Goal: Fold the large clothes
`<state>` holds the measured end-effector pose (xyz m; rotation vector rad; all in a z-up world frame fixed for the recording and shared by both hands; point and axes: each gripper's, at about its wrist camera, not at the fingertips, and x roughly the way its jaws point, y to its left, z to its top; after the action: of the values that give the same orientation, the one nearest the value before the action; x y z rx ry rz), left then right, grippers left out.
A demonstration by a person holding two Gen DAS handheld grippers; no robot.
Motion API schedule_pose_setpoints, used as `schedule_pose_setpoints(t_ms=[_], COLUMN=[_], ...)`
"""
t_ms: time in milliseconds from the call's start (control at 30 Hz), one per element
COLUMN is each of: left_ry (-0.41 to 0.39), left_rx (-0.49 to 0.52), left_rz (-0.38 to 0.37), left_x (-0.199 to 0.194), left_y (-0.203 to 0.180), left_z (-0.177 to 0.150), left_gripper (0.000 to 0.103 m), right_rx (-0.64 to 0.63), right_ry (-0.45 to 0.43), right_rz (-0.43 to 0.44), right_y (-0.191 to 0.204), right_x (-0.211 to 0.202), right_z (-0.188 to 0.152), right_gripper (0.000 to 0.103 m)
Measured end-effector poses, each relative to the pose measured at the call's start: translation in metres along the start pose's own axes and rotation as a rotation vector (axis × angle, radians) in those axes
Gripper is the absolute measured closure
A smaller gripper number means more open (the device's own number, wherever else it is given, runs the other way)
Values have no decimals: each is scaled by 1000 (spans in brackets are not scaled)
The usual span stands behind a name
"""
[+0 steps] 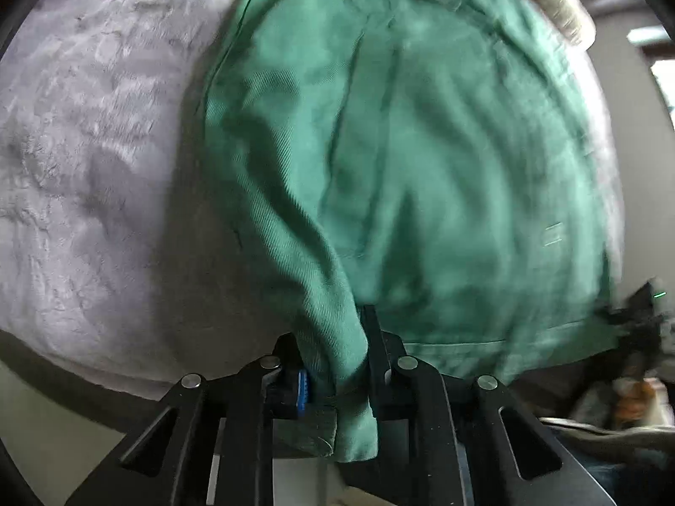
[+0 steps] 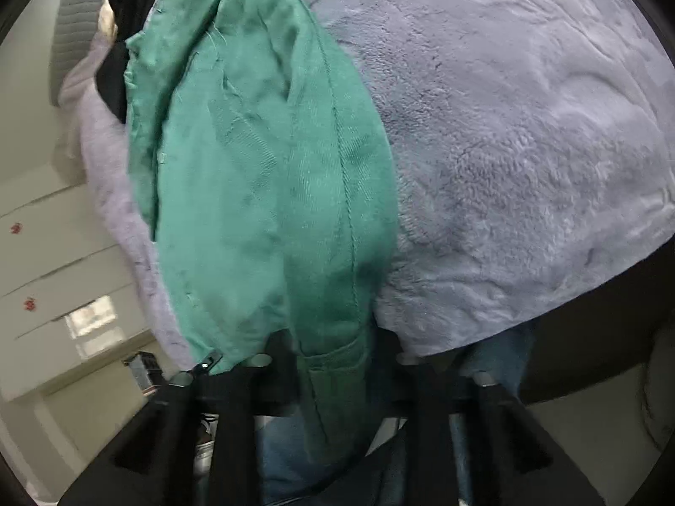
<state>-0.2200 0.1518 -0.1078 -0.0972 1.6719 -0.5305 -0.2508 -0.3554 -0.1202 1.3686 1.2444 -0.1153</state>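
Green garment point(image 1: 400, 160) in left hand-held gripper point(image 1: 333, 358)

- Soft, dim daylight; bright window point(image 1: 662, 80) blows out at the far right edge of the left view.
- Green cloth point(image 1: 422, 160) smeared by motion blur.
- Blanket point(image 2: 527, 147) sharper, shadowed beside the cloth.
- Fisheye bends edges, black corners.

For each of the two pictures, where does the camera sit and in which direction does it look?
Left wrist: sits on the left gripper, looks forward along its black jaws, shut on the green garment; the grey fleece blanket lies to the left.
Right wrist: sits on the right gripper, looks along its jaws, which hold the green garment; the blanket lies to the right.
Shared: the same garment and blanket. No hand of the person shows.
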Motion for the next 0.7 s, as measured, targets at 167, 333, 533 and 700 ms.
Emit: schedule_pose_setpoints(t_ms=[167, 333, 533, 700], left_ry=[-105, -210, -321, -404], left_rx=[-42, -12, 71, 32], left_rz=[-186, -286, -252, -155], left_x=[-52, -118, -145, -133], left_y=[-7, -10, -39, -54], left_z=[24, 122, 245, 327], left_gripper=[85, 85, 85, 85], right_rx=[-43, -90, -141, -132], right_ry=[-61, -139, -244, -307], right_rz=[293, 451, 481, 449], right_y=[34, 98, 178, 208], right_x=[-27, -40, -38, -40], right_z=[1, 31, 102, 173], right_gripper=[83, 83, 83, 83])
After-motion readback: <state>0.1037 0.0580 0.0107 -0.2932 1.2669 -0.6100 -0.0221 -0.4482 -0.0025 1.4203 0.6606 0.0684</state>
